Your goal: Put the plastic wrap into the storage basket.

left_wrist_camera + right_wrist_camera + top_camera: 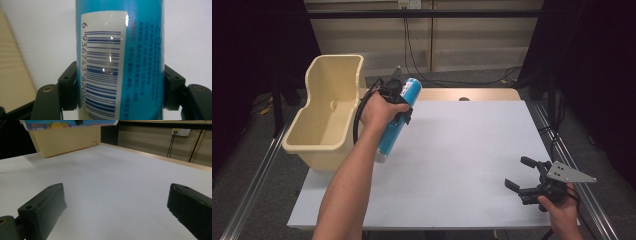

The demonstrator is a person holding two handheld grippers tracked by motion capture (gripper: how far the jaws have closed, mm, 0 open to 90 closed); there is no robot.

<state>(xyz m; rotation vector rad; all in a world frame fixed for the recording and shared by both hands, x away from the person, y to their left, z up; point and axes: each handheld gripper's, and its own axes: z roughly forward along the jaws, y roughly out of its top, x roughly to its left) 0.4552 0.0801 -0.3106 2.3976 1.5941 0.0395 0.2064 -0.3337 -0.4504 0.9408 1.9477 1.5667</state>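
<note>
High view: left gripper point(399, 100) pinching blue can point(396, 125), lifted beside bin point(328, 117) at 10 o'clock; drop-in pending. Right gripper point(524, 175) spread, idle.

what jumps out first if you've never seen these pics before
The bright blue can stands out: the left gripper holds it, tilted, above the white table, next to the cream plastic bin at the table's left edge. In the left gripper view, its barcode label fills the middle between the black fingers. Near the right front corner, the right gripper waits open with nothing in it.
</note>
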